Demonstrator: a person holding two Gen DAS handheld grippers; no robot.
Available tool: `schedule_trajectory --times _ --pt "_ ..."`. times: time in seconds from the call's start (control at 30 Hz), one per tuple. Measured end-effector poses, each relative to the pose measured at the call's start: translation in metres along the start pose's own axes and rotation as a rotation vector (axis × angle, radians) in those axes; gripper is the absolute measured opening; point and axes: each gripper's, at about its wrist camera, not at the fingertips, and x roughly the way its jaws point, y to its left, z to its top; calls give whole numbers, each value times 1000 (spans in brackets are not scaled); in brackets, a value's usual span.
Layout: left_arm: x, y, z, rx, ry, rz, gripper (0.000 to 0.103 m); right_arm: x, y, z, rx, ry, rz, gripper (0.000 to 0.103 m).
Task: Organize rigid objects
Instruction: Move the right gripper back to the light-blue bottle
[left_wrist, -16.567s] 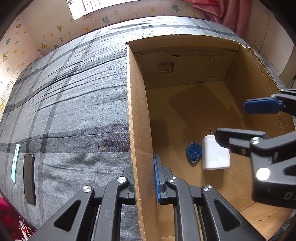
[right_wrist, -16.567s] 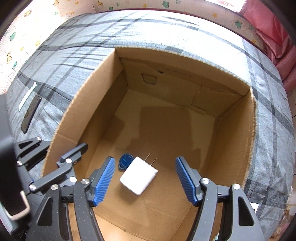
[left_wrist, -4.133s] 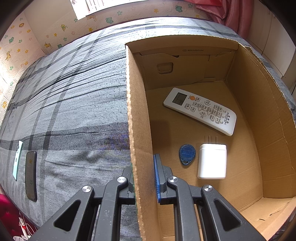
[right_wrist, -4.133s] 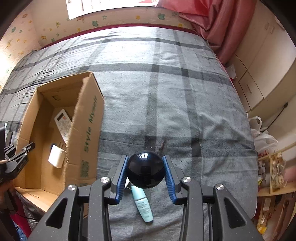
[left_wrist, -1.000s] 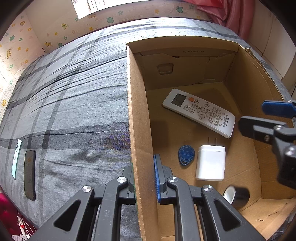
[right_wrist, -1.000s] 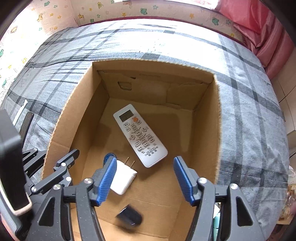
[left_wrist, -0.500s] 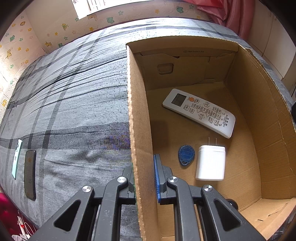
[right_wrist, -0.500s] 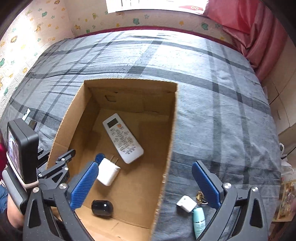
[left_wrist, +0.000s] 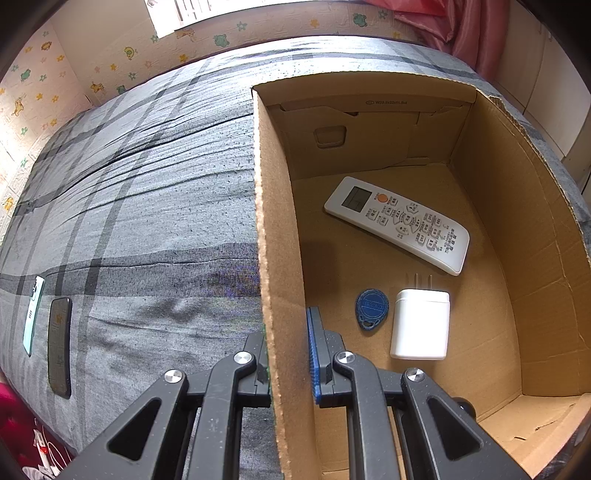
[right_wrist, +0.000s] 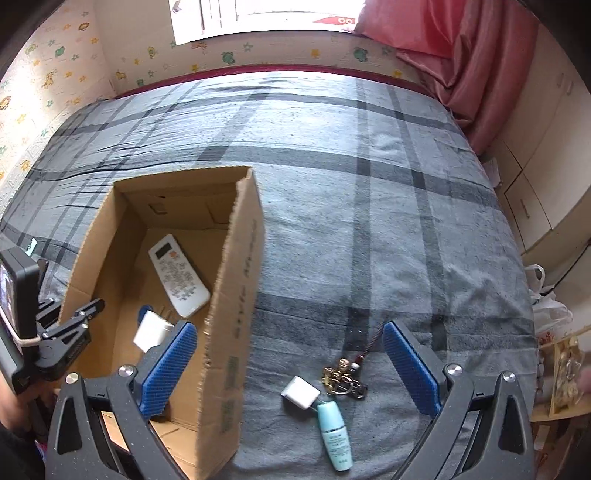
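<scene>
Grey plaid bedspread (right_wrist: 369, 206) covers the bed under my tools. Dark phone (left_wrist: 59, 345) and mint-green phone (left_wrist: 33, 315) lie side by side near its left edge. Pink curtain (right_wrist: 461, 55) hangs at the far right corner. Cartoon-print wallpaper (right_wrist: 55, 81) behind; white cabinet doors (right_wrist: 546, 158) along the right edge.

Camera placement: two wrist fisheye views over a bed.
The left wrist view is set close at the cardboard box (left_wrist: 280, 258) wall, looking forward and down into it. The right wrist view is held higher, right of the box (right_wrist: 236, 295), facing across the bed (right_wrist: 369, 184). The box interior and remote control (left_wrist: 397, 223) (right_wrist: 179, 275) are shared.
</scene>
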Motion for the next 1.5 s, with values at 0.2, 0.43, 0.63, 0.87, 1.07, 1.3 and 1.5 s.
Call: schedule_trajectory --times 0.2,0.43,0.63,0.87,1.07,1.3,1.5 --pt "-1 0 -1 0 -1 0 14 16 -24 -20 37 35 -44 103" --pt "-1 -1 0 0 -1 1 14 42 -46 -45 82 89 -71 103" --pt "-1 -1 0 0 -3 3 14 57 -57 -65 114 124 -75 103" --pt "-2 -1 -1 2 -2 5 14 67 -62 -87 128 154 -67 103" --pt "-3 -1 -2 3 -4 9 14 74 -65 -100 138 179 -62 103" --pt "-3 -3 -2 1 -3 14 14 82 -63 -112 111 213 -68 102" --pt "-3 -3 -1 -1 -1 14 14 87 -62 -118 105 234 -63 95"
